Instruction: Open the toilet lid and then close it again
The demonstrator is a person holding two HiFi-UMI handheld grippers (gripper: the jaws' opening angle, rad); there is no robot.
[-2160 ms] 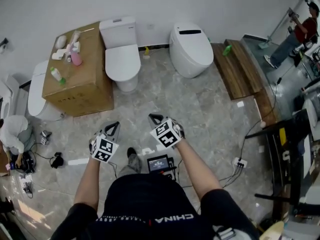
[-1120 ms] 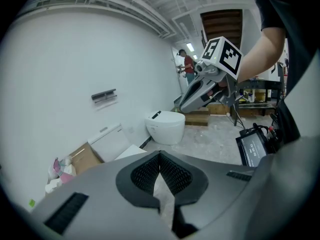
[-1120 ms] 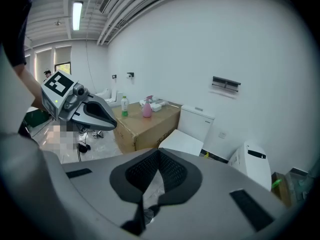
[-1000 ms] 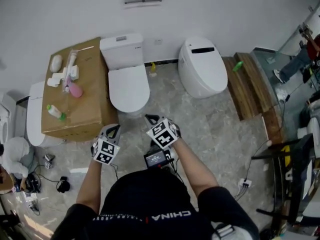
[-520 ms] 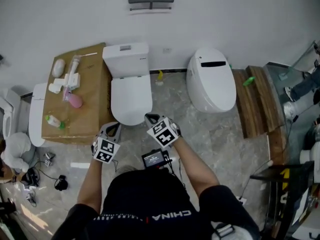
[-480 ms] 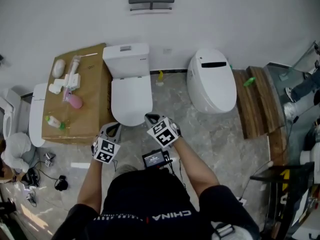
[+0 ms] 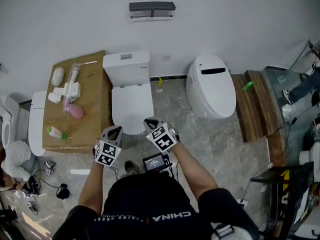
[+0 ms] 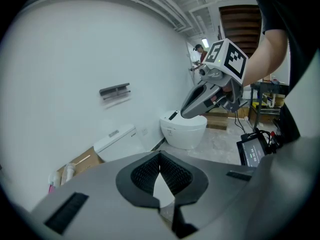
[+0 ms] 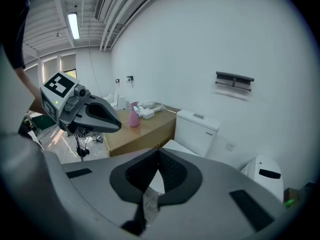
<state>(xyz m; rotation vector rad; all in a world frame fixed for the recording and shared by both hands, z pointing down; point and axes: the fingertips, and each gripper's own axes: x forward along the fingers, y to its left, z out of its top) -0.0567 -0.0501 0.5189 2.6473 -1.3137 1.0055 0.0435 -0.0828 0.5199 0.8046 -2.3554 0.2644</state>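
The white toilet (image 7: 131,91) stands against the wall with its lid (image 7: 132,104) down; its tank (image 9: 200,129) also shows in the right gripper view. My left gripper (image 7: 113,132) hovers just in front of the bowl's left front edge, jaws shut and empty. Over the bowl's front rim is my right gripper (image 7: 150,123), likewise shut with nothing in it. In the left gripper view the shut jaws (image 8: 160,168) point toward the tank (image 8: 116,140), and the right gripper (image 8: 202,98) shows beside them. Neither gripper touches the lid.
A cardboard box (image 7: 80,104) with bottles stands left of the toilet. A rounded white toilet (image 7: 212,86) and a wooden bench (image 7: 255,104) are to the right. A small screen device (image 7: 154,162) lies on the floor by my feet. Another toilet (image 7: 35,121) stands far left.
I have stepped toward the toilet. Both grippers, still shut, went from about a bowl's length away to its front edge.
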